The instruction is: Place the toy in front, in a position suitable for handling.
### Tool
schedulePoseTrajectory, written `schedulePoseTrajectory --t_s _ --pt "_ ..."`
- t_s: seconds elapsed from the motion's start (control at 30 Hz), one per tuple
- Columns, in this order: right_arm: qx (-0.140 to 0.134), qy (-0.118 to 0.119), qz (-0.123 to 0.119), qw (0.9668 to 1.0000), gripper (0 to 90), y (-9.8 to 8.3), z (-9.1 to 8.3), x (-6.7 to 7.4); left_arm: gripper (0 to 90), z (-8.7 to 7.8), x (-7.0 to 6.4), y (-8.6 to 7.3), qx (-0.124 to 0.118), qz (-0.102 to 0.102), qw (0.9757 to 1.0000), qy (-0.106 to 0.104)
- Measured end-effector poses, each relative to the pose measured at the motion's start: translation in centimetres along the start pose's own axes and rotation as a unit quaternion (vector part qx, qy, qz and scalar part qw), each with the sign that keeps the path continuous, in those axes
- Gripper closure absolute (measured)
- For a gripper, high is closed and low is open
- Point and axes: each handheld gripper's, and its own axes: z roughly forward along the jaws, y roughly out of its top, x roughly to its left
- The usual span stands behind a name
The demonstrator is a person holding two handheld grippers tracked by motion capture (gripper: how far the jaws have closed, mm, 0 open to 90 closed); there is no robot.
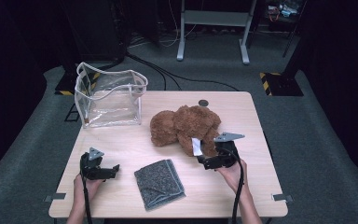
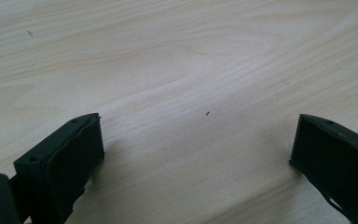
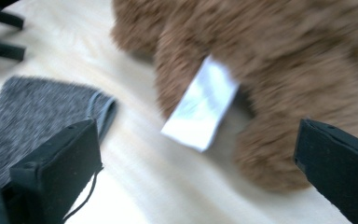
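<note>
Reaching for the bear [image 1: 186,126] mid-table, we held the right gripper [image 1: 204,161] spread beside its white tag [image 1: 196,146]; straddling a plump limb, not the tag, seemed wisest.

Both grippers, left gripper [image 1: 114,169] and right gripper [image 1: 200,160], are matte black, each topped by a grey three-cornered plate and trailing a black cable; the person's forearms are bare of sleeves.

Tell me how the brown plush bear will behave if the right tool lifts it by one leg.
The plush bear looks soft and fluffy, so it would likely flop and dangle. It probably weighs little for its bulk. Its fuzzy pile should grip well, so slipping seems unlikely.
</note>
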Motion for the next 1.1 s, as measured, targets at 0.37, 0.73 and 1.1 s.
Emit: schedulePoseTrajectory --t_s 0.37,0.73,1.1 --pt "0.02 0.043 -0.029 0.9984 0.0 -1.6 2.0 4.2 2.3 0.0 0.0 0.0 0.0 0.0 1.0 0.0" --pt "0.039 0.074 -0.062 0.9946 0.0 -1.3 4.3 7.2 2.3 0.0 0.0 0.0 -0.003 -0.002 1.0 0.0" --pt "0.065 0.09 -0.107 0.9881 0.0 -0.8 7.6 10.1 2.3 0.0 0.0 0.0 -0.003 -0.002 1.0 0.0"
